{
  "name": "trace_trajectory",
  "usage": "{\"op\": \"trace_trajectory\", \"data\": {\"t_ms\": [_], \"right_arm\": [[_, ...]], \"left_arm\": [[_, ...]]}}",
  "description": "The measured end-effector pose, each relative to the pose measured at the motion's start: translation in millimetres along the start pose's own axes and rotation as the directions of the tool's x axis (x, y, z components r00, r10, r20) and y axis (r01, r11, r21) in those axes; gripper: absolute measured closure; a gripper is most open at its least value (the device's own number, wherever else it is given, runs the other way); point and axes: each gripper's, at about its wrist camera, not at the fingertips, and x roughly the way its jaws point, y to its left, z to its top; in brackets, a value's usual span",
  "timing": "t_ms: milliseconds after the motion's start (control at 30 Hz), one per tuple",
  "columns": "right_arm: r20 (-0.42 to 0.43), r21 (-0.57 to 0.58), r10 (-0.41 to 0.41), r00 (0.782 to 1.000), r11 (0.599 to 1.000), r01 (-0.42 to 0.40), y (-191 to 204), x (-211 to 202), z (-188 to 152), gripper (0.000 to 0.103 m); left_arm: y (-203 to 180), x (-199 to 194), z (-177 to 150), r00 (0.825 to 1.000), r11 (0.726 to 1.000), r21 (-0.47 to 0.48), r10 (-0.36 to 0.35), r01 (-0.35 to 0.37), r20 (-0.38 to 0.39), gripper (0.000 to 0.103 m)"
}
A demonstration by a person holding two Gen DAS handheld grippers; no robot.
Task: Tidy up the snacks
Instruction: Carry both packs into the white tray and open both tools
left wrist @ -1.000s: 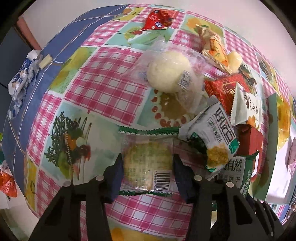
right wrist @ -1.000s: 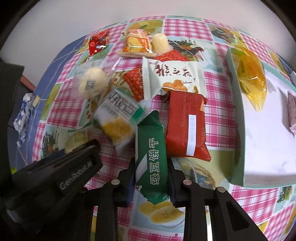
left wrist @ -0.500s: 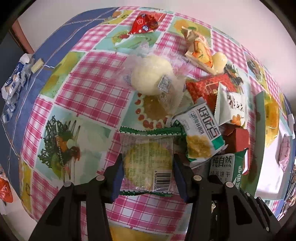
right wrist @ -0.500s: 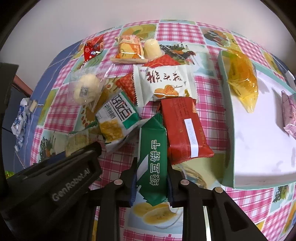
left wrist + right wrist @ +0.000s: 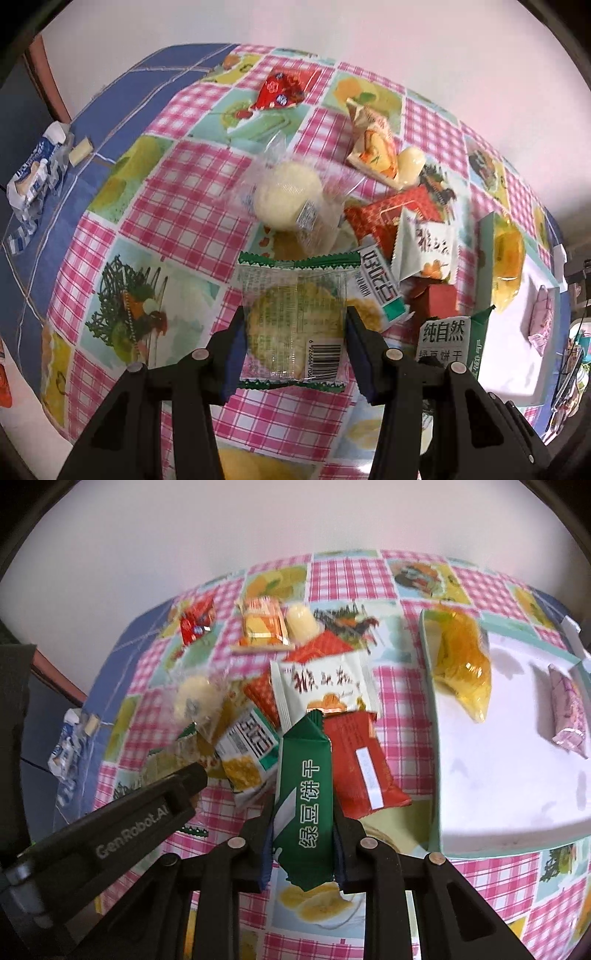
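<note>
Left gripper clamps one clear biscuit packet. Right gripper clamps one green packet. White tray, 3 o'clock: two packets.

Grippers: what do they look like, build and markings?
Both are matte black plastic. Each has two angled finger arms with triangular cut-outs and silver rivets at the pivots, ending in dark blue pads. The left gripper and right gripper look identical from their own cameras. The right wrist view shows the left unit's side printed "GenRobot.AI" in grey letters. No cables, hands or sleeves visible.
</note>
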Motion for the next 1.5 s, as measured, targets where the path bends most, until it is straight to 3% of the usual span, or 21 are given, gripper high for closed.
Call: {"op": "trace_trajectory", "data": {"t_ms": [300,600,867,1100,1333,1500], "right_arm": [[0.066,0.05,0.037,0.997,0.998,-0.04,-10.1,-21.6,7.1,0.076],[0.096,0.193,-0.023,0.995,0.981,0.004,-53.9,-35.7,13.6,0.076],[0.089,0.4,-0.215,0.973,0.902,0.163,-129.3,-54.8,15.0,0.076],[0.095,0.519,-0.302,0.949,0.828,0.211,-181.3,-74.7,8.8,0.076],[0.07,0.609,-0.381,0.922,0.748,0.262,-220.7,-84.5,-3.5,0.076],[0.046,0.635,-0.391,0.919,0.722,0.275,-237.0,-83.3,-10.2,0.076]], "left_arm": [[-7.0,-14.8,-4.4,0.998,1.0,0.023,-0.013,0.012,0.058,0.051],[-24.8,-19.8,-5.8,0.995,0.996,0.071,-0.052,0.047,0.08,0.051],[-88.1,-23.0,-24.8,0.991,0.965,0.241,-0.119,0.1,0.067,0.051],[-146.3,-14.3,-38.6,0.979,0.923,0.336,-0.202,0.188,0.007,0.051],[-190.6,-1.3,-53.8,0.977,0.875,0.439,-0.214,0.202,-0.023,0.051],[-210.8,11.8,-60.3,0.976,0.85,0.483,-0.213,0.209,-0.047,0.051]]}}
